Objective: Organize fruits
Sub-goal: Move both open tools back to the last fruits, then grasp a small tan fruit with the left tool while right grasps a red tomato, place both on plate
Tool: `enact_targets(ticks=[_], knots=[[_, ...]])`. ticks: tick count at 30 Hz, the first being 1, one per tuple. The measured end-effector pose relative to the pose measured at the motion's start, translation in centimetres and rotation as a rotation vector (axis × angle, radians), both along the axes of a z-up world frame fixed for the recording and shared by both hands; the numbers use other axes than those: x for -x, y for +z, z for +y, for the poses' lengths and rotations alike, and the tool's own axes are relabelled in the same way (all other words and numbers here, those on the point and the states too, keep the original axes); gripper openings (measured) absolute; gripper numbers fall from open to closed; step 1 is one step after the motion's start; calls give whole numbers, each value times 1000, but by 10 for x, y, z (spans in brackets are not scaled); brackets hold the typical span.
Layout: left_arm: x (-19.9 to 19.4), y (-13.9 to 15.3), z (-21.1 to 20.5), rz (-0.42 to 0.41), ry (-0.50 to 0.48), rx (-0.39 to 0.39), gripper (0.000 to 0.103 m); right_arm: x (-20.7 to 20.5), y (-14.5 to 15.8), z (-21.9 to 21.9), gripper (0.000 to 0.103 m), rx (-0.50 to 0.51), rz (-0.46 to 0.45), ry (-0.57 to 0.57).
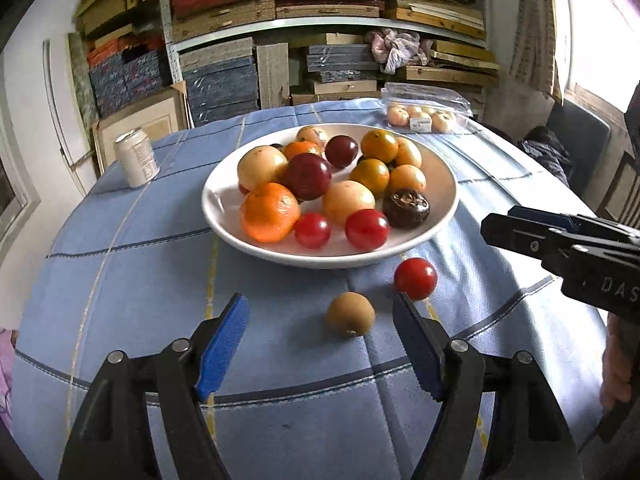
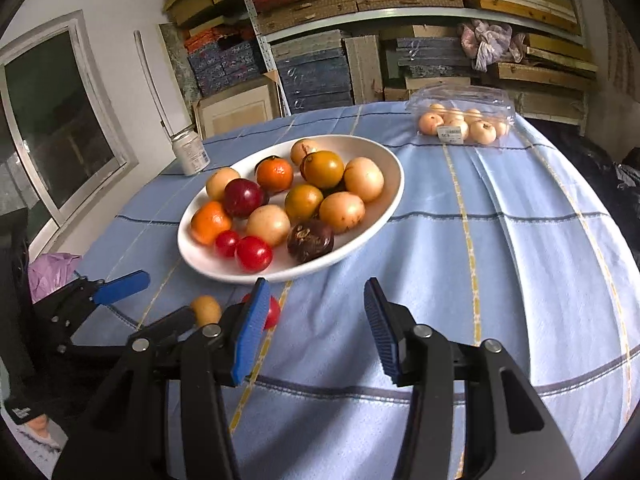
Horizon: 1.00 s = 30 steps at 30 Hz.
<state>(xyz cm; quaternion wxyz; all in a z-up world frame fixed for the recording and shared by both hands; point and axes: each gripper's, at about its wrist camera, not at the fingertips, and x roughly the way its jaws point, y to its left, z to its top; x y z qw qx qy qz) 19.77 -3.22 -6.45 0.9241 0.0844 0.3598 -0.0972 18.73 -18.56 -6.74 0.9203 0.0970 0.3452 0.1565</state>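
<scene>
1. The left tongs (image 1: 320, 320) are seen wide apart and empty, low over the blue checked cloth (image 1: 132, 280) on the surface. Bare cloth is seen between the blue pads.
2. The right tongs (image 2: 316, 308) are seen partly apart, with nothing held. Lots of free cloth is seen in front of them and off to the right side.
3. A small brown fruit (image 1: 351, 314) is seen on the cloth, just past the left tongs and nearer the right pad. It is round, with a little dark spot turned toward the camera.
4. A red tomato (image 1: 415, 279) is seen on the cloth just beside the brown fruit, near the bowl's front rim. It is round and shiny.
5. A white bowl (image 1: 224, 196) is seen in the middle of the surface, piled with round orange, yellow, dark red and red fruit. One dark wrinkly fruit (image 1: 405, 208) is seen near its front.
6. A can (image 1: 136, 157) is seen standing up near the far left edge.
7. A clear box of pale fruit (image 1: 424, 114) is seen at the far edge.
8. Shelves of stacked boxes (image 1: 328, 4) are seen behind the surface.
</scene>
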Motion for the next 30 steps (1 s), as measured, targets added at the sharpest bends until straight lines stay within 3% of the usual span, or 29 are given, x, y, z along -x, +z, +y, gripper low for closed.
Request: enact_targets(ticks=[6,10,14,25,30], knots=[[-9,-12,-4,32,-8,-1,75,1,-1,0,48,-12,12,9],[-14,-16,-4,60,-25,18,47,0,-3,8,48,5,24,31],[-16,-18,-2,82,-37,37,30,-1,-10,20,48,35,38,61],[-13,-4,12,49,14,48,29,-14,-23,60,48,126,59,136],[-12,0,14,43,24,51,29,-21,-27,62,46,115,85,139]])
